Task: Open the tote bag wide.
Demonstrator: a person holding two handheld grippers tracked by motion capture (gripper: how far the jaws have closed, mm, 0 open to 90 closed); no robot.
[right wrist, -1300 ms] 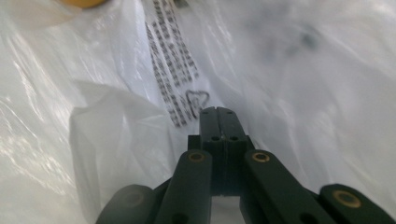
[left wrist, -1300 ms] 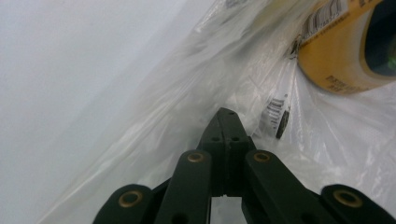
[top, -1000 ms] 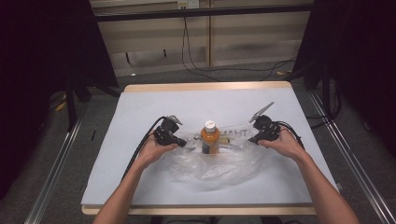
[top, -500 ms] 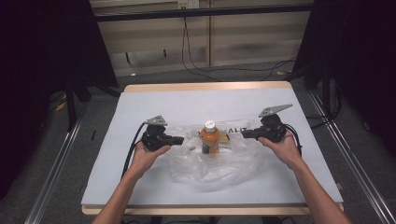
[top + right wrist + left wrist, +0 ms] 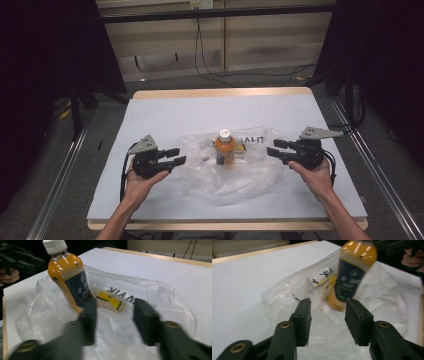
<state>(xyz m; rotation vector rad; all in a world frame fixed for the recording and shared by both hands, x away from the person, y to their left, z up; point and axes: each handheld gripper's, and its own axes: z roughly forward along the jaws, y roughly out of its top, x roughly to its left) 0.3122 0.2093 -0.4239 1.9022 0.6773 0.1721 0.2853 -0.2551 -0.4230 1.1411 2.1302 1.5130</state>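
Compared with the earlier high view, I have drawn both tongs outward from the bottle: the left tongs (image 5: 174, 156) now sit at the lower left of centre and the right tongs (image 5: 276, 148) at the right of centre, each just off an edge of the plastic bag (image 5: 245, 172) instead of close beside the bottle. The bottle (image 5: 225, 148) has stayed upright at the middle of the frame, standing on the bag.

The bottle is clear plastic filled with orange liquid, rounded at the shoulder, with a white ribbed cap and a dark label. The bag is thin, translucent and crumpled, spread flat on the smooth white worktop (image 5: 165, 112), which has a pale wooden rim. A small yellow packet (image 5: 110, 300) lies inside the bag just behind the bottle, next to black printed letters.

Both tongs are spread wide and hold nothing; in the left gripper view the flat black pads (image 5: 303, 315) frame the bottle's base without touching it.

In the left gripper view the bottle's cap is cut off at the top of the frame. In the right gripper view my own jaws are blurred. The label's writing is too small to read.
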